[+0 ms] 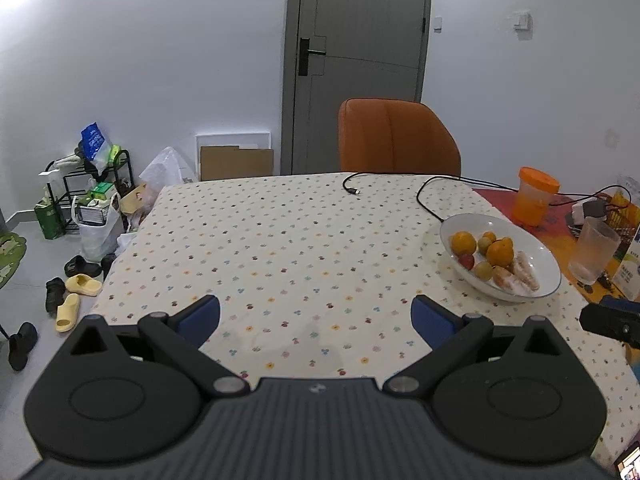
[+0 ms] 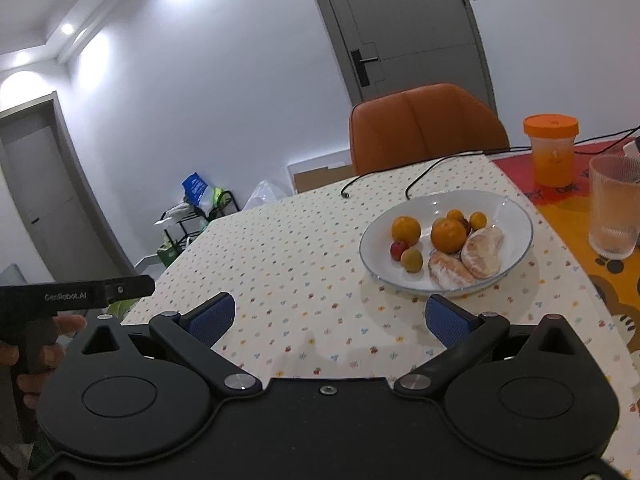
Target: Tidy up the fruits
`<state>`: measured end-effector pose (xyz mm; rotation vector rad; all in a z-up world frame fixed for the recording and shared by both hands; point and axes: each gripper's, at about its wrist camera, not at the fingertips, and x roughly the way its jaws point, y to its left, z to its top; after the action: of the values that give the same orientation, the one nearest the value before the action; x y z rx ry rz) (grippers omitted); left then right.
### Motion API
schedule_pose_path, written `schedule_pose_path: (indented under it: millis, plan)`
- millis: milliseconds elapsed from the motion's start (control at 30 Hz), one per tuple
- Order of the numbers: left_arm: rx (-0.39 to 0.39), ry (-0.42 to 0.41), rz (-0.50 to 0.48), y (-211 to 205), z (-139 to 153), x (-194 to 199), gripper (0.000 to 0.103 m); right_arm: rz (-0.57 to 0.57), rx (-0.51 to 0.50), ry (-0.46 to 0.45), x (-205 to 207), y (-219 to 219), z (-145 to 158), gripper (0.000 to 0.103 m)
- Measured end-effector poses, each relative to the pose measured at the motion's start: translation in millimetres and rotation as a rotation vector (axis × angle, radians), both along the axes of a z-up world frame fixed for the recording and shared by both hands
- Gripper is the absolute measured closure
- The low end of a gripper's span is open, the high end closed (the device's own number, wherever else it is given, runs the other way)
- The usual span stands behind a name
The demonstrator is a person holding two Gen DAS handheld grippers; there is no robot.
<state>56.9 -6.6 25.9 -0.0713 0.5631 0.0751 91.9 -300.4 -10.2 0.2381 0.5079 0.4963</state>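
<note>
On the far right of the table (image 1: 280, 240), a black cable (image 1: 430, 200), an orange-lidded jar (image 2: 552, 148) and a ribbed glass (image 2: 614, 208) stand near the white bowl (image 2: 516, 216). The bowl holds oranges (image 2: 448, 234), small yellow fruits (image 2: 412, 259), a red one (image 2: 398, 249) and peeled segments (image 2: 482, 252). The left gripper (image 1: 316, 316) and right gripper (image 2: 330, 314) hover empty over bare cloth, fingers wide apart, the right just short of the bowl.
</note>
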Motion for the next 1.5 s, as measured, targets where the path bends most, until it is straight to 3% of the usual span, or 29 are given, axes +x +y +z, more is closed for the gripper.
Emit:
schedule_pose_path:
  millis: [1500]
  plan:
    - [-0.003,0.034,0.014,3,-16,-5,0.002,0.033,-0.031,0.007,1,13,-6,0.0]
